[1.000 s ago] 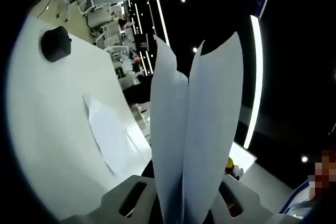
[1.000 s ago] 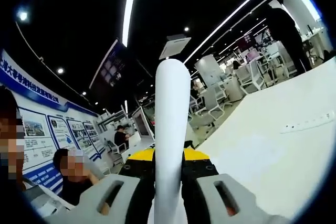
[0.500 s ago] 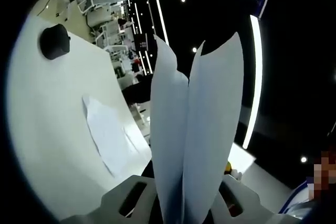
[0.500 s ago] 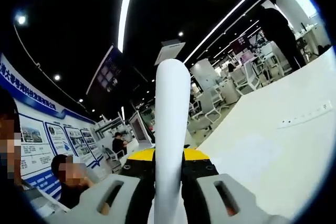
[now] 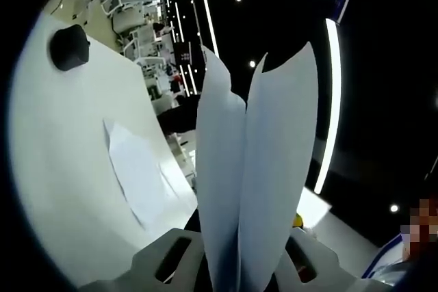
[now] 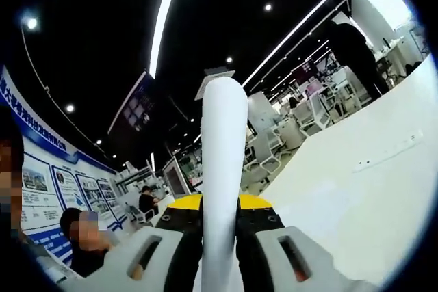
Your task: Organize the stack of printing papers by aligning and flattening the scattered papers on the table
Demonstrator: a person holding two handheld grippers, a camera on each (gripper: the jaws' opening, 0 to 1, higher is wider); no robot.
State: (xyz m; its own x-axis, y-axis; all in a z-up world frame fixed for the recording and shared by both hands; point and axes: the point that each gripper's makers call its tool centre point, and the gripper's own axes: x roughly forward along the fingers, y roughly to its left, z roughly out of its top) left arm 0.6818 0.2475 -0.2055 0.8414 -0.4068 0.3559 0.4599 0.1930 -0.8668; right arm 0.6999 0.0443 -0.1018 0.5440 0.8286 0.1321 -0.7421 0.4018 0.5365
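Observation:
In the left gripper view my left gripper point(image 5: 239, 268) is shut on a stack of white papers point(image 5: 256, 169) that stands up between its jaws and splits into two leaves at the top. A loose white sheet point(image 5: 133, 172) lies on the white table point(image 5: 61, 141) to the left. In the right gripper view my right gripper point(image 6: 220, 258) is shut on the same kind of white papers point(image 6: 222, 162), seen edge-on as a curved upright band. Both grippers hold the papers lifted off the table.
A black round object point(image 5: 68, 47) sits on the table's far part in the left gripper view. In the right gripper view a white power strip point(image 6: 387, 153) lies on the table point(image 6: 356, 203). White chairs point(image 6: 311, 111) and seated people point(image 6: 79, 237) are behind.
Both views have tilted slightly; in the right gripper view the table and power strip slid down and right. The papers stay clamped in both grippers.

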